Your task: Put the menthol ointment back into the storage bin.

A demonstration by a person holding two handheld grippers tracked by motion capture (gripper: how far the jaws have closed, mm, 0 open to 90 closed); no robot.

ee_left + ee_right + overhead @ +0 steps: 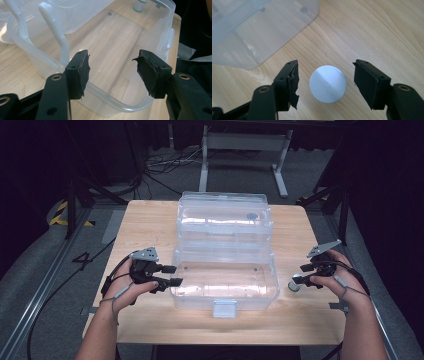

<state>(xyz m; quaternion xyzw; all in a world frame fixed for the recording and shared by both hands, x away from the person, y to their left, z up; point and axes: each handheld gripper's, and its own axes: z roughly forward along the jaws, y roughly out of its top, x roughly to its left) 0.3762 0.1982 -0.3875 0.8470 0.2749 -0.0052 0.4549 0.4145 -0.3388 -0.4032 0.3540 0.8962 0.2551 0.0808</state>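
Right gripper spread wide around the white-capped vial, right of the clear box. Left gripper gapes empty over the box's left rim

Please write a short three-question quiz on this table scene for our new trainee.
1. True or false: the clear plastic box has its lid open.
2. What stands between the right gripper's jaws?
3. Is the left gripper A) clamped on the box rim, or B) open at the box's end wall?

Key:
1. True.
2. A small container with a white cap, not yet gripped.
3. B.
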